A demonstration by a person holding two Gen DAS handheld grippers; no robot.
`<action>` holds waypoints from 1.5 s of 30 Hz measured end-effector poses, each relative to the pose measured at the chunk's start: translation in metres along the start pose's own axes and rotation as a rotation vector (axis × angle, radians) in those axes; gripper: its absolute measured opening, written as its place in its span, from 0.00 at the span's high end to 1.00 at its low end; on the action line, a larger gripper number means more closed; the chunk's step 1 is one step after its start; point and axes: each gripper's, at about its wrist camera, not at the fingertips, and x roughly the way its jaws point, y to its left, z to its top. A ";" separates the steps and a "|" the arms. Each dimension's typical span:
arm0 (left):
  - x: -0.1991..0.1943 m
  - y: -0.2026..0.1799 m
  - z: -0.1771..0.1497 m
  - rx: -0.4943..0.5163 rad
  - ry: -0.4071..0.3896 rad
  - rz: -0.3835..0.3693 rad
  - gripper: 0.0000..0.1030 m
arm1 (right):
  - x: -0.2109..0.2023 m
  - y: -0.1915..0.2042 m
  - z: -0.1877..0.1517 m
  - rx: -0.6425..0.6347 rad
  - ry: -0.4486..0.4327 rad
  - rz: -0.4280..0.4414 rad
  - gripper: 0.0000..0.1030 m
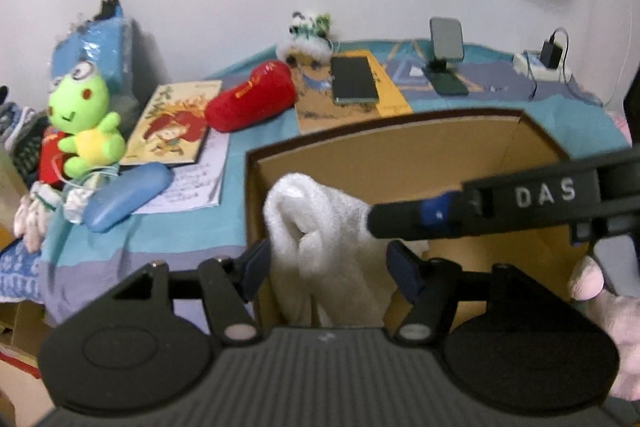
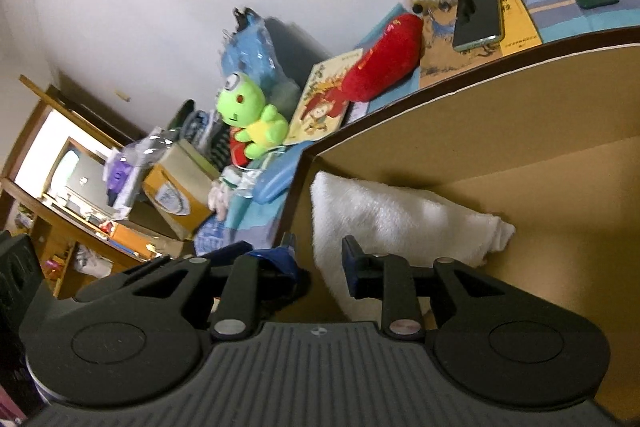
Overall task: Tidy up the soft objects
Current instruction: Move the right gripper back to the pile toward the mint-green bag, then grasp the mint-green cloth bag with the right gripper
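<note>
White towel (image 1: 320, 227) draped over the near-left corner of the cardboard box (image 1: 420, 155), part inside, part hanging over the rim toward the camera; in the right wrist view, same towel (image 2: 400, 223) lying bunched against the box's (image 2: 500, 99) left inner wall

Left gripper (image 1: 330, 265) with jaws spread wide on either side of the hanging towel, blue pads apart from each other, nothing clamped. Right gripper (image 2: 320, 259) reaching in from the right, seen in the left wrist view as a dark finger (image 1: 416, 221) with its tip against the towel's upper fold; in its own view, jaws parted, one pad at the towel's lower edge, other pad outside the box's left wall; no firm pinch visible

Box standing at the near edge of the counter (image 1: 180, 231), on a blue patterned cloth. Along the counter's left edge: green frog plush (image 1: 82, 119), blue glasses case (image 1: 126, 197) just beside it, picture book (image 1: 174, 125) behind. Red plush (image 1: 252, 101) lying toward the far edge, touching the book's corner. Dark phone (image 1: 354, 79) lying flat farther right, small panda plush (image 1: 308, 39) at the far edge against the wall, phone stand (image 1: 446, 57) toward the far-right corner
</note>
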 end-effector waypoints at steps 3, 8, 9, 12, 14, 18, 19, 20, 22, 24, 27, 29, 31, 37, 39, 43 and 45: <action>-0.026 -0.006 -0.003 -0.015 -0.030 0.008 0.32 | -0.024 0.001 -0.009 -0.014 -0.026 0.026 0.91; -0.061 -0.035 -0.012 0.023 -0.063 -0.003 0.26 | -0.072 -0.004 -0.031 -0.046 -0.067 0.033 0.91; -0.065 -0.044 -0.015 0.036 -0.067 -0.012 0.25 | -0.082 -0.006 -0.037 -0.058 -0.075 0.027 0.90; -0.074 -0.074 -0.024 0.068 -0.064 -0.054 0.19 | -0.117 -0.019 -0.056 -0.081 -0.099 0.009 0.90; -0.078 -0.099 -0.031 0.090 -0.061 -0.099 0.10 | -0.140 -0.031 -0.067 -0.091 -0.109 -0.014 0.90; -0.079 -0.151 -0.048 0.150 -0.048 -0.204 0.10 | -0.183 -0.059 -0.091 -0.112 -0.115 -0.118 0.90; -0.078 -0.163 -0.052 0.169 -0.036 -0.233 0.10 | -0.194 -0.068 -0.097 -0.107 -0.113 -0.146 0.90; -0.075 -0.178 -0.057 0.190 -0.027 -0.257 0.10 | -0.204 -0.078 -0.102 -0.093 -0.110 -0.176 0.90; -0.069 -0.201 -0.067 0.211 -0.004 -0.307 0.10 | -0.222 -0.099 -0.112 -0.047 -0.104 -0.220 0.90; -0.060 -0.224 -0.075 0.226 0.026 -0.354 0.10 | -0.236 -0.119 -0.123 0.010 -0.095 -0.256 0.89; -0.043 -0.252 -0.086 0.238 0.064 -0.412 0.08 | -0.246 -0.143 -0.137 0.089 -0.080 -0.298 0.89; -0.028 -0.265 -0.092 0.236 0.096 -0.439 0.08 | -0.249 -0.155 -0.145 0.146 -0.077 -0.309 0.89; -0.014 -0.274 -0.096 0.236 0.128 -0.456 0.08 | -0.248 -0.164 -0.148 0.196 -0.076 -0.306 0.89; 0.020 -0.285 -0.095 0.194 0.201 -0.470 0.27 | -0.231 -0.173 -0.156 0.260 -0.069 -0.324 0.89; 0.025 -0.285 -0.097 0.186 0.216 -0.485 0.46 | -0.228 -0.179 -0.158 0.290 -0.066 -0.320 0.89; 0.036 -0.288 -0.101 0.186 0.264 -0.521 0.55 | -0.223 -0.185 -0.159 0.330 -0.069 -0.329 0.89; 0.038 -0.288 -0.105 0.188 0.257 -0.525 0.64 | -0.223 -0.189 -0.161 0.354 -0.072 -0.342 0.89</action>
